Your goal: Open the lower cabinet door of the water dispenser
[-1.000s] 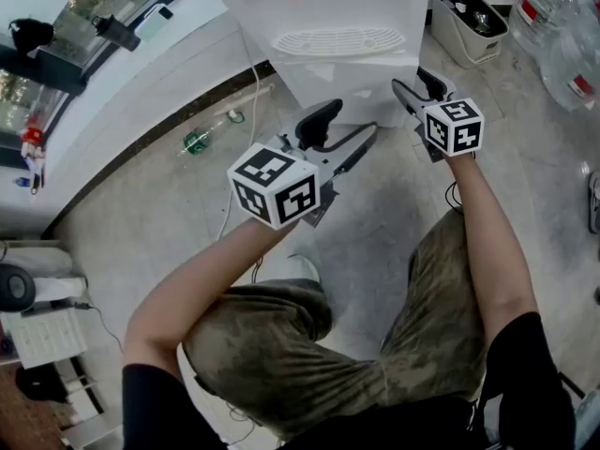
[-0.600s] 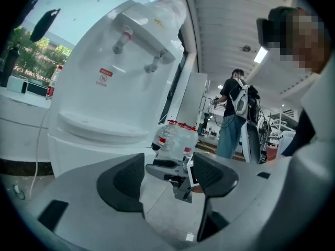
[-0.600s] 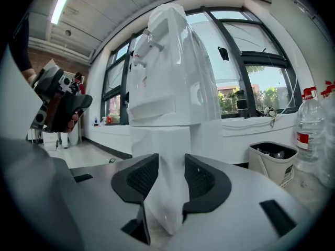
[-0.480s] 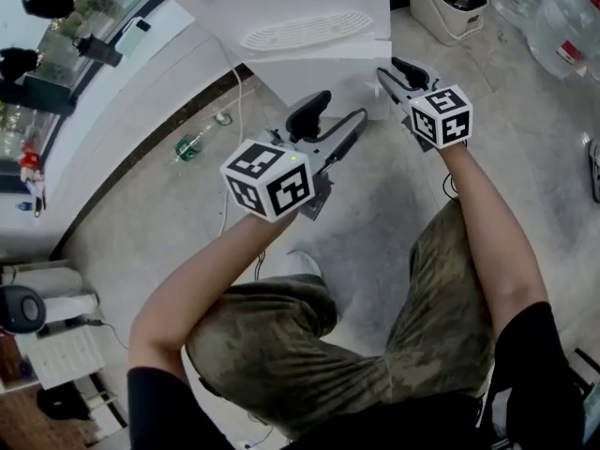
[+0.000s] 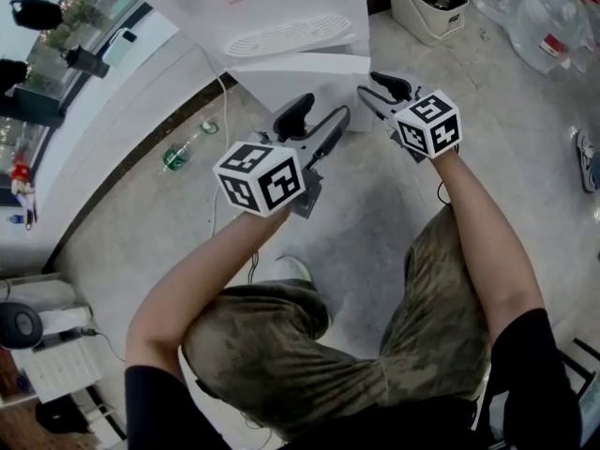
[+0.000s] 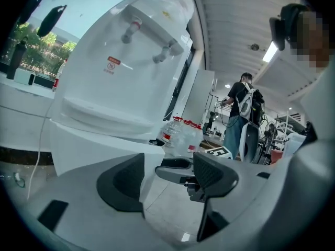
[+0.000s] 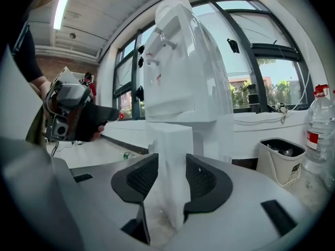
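The right gripper (image 7: 166, 174) had just been closing its jaws, and both dark ribbed pads (image 7: 142, 178) pressed on the upright edge of the lower cabinet door (image 7: 170, 156), a thick white slab that filled the gap between them and ran down past the fingertips. Straight beyond those jaws rose the water dispenser (image 7: 183, 72), its two taps high above the gripped edge. Off to the right of the jaws a white bin (image 7: 280, 158) stood on the floor, with a clear water bottle (image 7: 320, 129) just past it. In the head view the right gripper (image 5: 367, 84) reached its fingers to the right-hand corner of the door (image 5: 300, 75), under the dispenser's drip tray (image 5: 286, 34). The left gripper (image 6: 167, 179) held its jaws spread wide with only bare floor between the pads; the dispenser (image 6: 120, 72) stood ahead and to the left of them, untouched, and the other gripper's finger showed beyond the gap. From above, the left gripper (image 5: 328, 111) sat just short of the door, beside the right one and apart from it. A green bottle (image 5: 178, 153) lay on the floor well to the left of its jaws.
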`<action>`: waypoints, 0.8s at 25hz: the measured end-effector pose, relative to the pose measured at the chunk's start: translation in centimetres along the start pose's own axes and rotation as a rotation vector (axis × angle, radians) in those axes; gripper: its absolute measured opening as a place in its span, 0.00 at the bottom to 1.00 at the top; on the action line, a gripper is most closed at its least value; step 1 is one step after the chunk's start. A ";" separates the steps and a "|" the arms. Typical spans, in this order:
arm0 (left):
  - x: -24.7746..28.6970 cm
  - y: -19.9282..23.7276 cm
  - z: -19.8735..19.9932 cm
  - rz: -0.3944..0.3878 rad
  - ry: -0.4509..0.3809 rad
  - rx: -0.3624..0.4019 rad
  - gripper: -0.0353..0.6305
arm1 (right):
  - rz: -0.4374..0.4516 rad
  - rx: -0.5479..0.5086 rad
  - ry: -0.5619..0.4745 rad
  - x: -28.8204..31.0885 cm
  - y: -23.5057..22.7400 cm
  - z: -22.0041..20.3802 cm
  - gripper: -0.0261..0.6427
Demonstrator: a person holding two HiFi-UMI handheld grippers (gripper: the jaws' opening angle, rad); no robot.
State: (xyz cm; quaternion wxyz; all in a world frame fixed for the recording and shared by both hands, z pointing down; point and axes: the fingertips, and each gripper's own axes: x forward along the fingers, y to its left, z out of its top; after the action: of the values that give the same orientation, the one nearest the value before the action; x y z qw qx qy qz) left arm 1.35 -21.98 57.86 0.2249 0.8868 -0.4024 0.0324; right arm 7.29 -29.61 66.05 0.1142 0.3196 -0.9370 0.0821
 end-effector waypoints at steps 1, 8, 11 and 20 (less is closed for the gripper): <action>0.3 0.0 -0.2 -0.001 0.007 -0.002 0.46 | 0.005 -0.005 0.003 -0.1 0.3 0.0 0.26; 2.6 -0.4 -2.3 0.003 0.078 -0.039 0.46 | 0.051 -0.088 0.044 -0.7 2.2 -0.5 0.26; 3.2 -0.1 -2.6 0.031 0.097 -0.030 0.46 | 0.069 -0.116 0.049 -1.0 2.9 -0.5 0.26; 3.3 0.7 -3.6 0.079 0.145 -0.020 0.46 | 0.090 -0.093 0.018 -1.3 3.2 -0.7 0.26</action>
State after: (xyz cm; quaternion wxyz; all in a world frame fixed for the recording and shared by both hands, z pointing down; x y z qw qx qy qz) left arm 3.51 -23.08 62.16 0.2607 0.8633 -0.4201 0.1016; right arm 6.45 -26.23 66.08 0.1336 0.2710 -0.9521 0.0462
